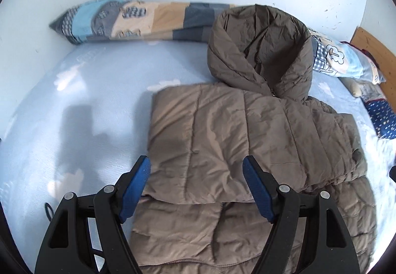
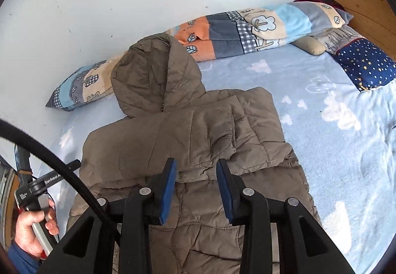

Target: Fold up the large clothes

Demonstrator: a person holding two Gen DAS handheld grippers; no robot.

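A brown padded hooded jacket lies flat on the bed. Both sleeves are folded in over its body, and its hood points toward the wall. My left gripper hovers open and wide over the jacket's left half, with nothing between its blue pads. My right gripper hangs above the jacket's middle with its jaws partly open and clear of the fabric. In the right wrist view a hand holds the left gripper's handle at the lower left.
A light blue sheet with white clouds covers the bed. A long patchwork pillow lies along the white wall. A navy star pillow and a wooden headboard are at the right. A black cable crosses the lower left.
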